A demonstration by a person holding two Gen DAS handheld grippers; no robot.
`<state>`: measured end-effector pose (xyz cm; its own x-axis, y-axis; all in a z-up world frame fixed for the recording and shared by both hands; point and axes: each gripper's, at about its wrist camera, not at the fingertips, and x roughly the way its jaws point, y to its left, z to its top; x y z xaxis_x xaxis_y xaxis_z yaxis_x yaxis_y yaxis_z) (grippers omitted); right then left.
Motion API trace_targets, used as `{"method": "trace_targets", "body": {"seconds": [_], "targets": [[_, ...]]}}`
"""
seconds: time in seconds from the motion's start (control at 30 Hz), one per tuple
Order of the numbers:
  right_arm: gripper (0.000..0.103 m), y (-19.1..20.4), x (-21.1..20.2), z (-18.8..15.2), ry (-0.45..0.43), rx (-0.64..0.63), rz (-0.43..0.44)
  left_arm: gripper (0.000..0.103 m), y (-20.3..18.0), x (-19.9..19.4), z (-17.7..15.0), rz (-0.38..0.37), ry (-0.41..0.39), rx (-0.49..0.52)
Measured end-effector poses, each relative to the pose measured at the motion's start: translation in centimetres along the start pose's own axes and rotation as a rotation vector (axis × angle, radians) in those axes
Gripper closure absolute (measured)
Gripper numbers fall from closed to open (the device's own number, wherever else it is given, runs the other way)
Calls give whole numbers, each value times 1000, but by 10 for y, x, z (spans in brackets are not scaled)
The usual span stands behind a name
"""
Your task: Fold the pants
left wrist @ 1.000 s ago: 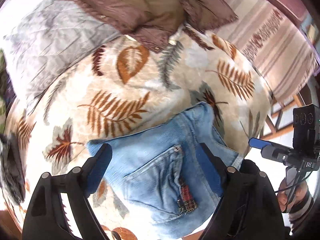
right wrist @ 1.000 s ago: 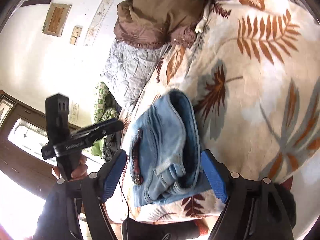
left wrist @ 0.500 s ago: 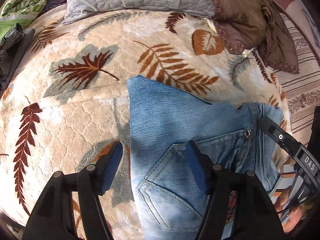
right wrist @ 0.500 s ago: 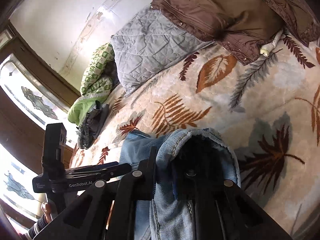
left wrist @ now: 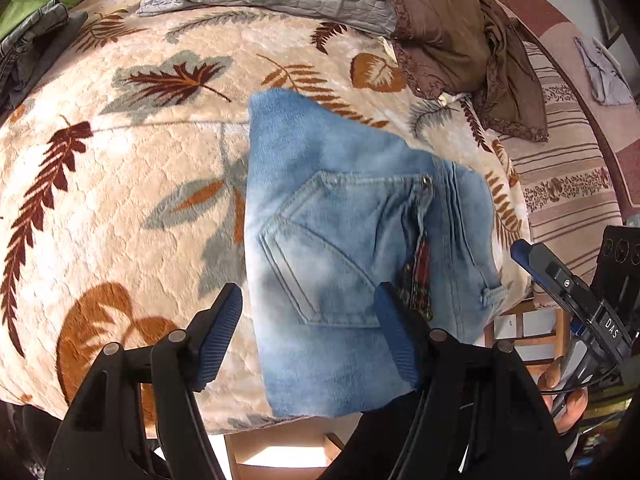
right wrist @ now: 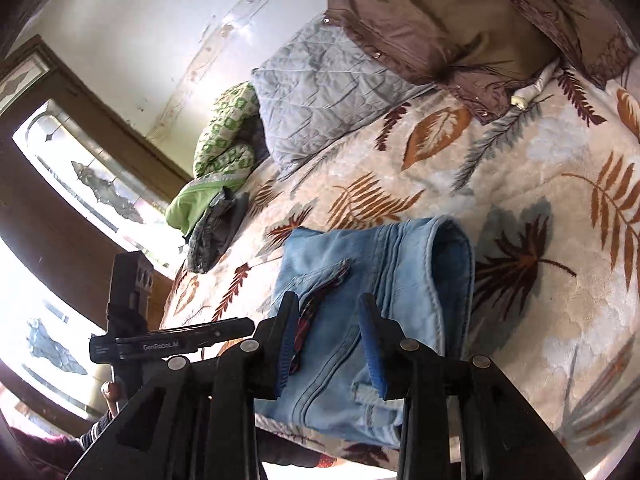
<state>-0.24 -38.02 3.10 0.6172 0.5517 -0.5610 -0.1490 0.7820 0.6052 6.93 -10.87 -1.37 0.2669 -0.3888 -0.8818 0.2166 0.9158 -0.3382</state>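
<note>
The folded pants (left wrist: 352, 240) are laid on the bed (left wrist: 120, 200) at its near edge — at twelve o'clock under both grippers, the left gripper (left wrist: 310, 340) held wide and empty, the right gripper (right wrist: 330, 346) narrower, nothing gripped.

folded jeans (right wrist: 372, 280), right gripper (right wrist: 330, 344) parted above

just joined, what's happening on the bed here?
A person with a handheld gripper in each hand is folding a pair of light blue jeans on a leaf-print blanket. The jeans already lie folded into a compact bundle near the bed's edge, back pocket up. The left gripper hovers over them with jaws wide open. The right gripper has its jaws open over the waistband end, gripping nothing. A brown garment and a grey quilted pillow sit further back.
</note>
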Motion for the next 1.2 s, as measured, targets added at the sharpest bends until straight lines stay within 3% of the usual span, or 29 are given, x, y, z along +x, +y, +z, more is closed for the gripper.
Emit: {"method": "trace_targets", "body": {"seconds": [0.07,0.17,0.23,0.33,0.4,0.47,0.53,0.57,0.73,0.97,1.2], "targets": [[70,7,11,-15,62,-59,-56,29,-3,22,-12,21,45,17],[70,-16,52,-41,235,-82,-287,16,5,40,-21,-6,49,-19],[68,-27,51,-47,177,-68,-276,16,5,36,-22,-14,42,-20],[66,-33,42,-39,170,29,-226,17,5,22,-19,-10,42,-16],[65,-35,29,-31,146,83,-187,18,5,5,-13,-43,1,-22],[54,-37,14,-20,91,134,-138,18,4,-9,-1,-43,-53,-9],[31,-40,1,-6,27,173,-125,17,1,-14,15,3,-100,12],[29,-42,-2,0,0,183,-136,17,-1,-12,23,40,-107,20],[28,-58,14,26,-14,226,-195,17,-1,8,53,119,-92,-11],[28,-62,49,40,33,143,-312,17,-14,23,70,163,-90,10],[29,-77,82,41,113,154,-313,17,-15,40,78,184,-61,18]]}}
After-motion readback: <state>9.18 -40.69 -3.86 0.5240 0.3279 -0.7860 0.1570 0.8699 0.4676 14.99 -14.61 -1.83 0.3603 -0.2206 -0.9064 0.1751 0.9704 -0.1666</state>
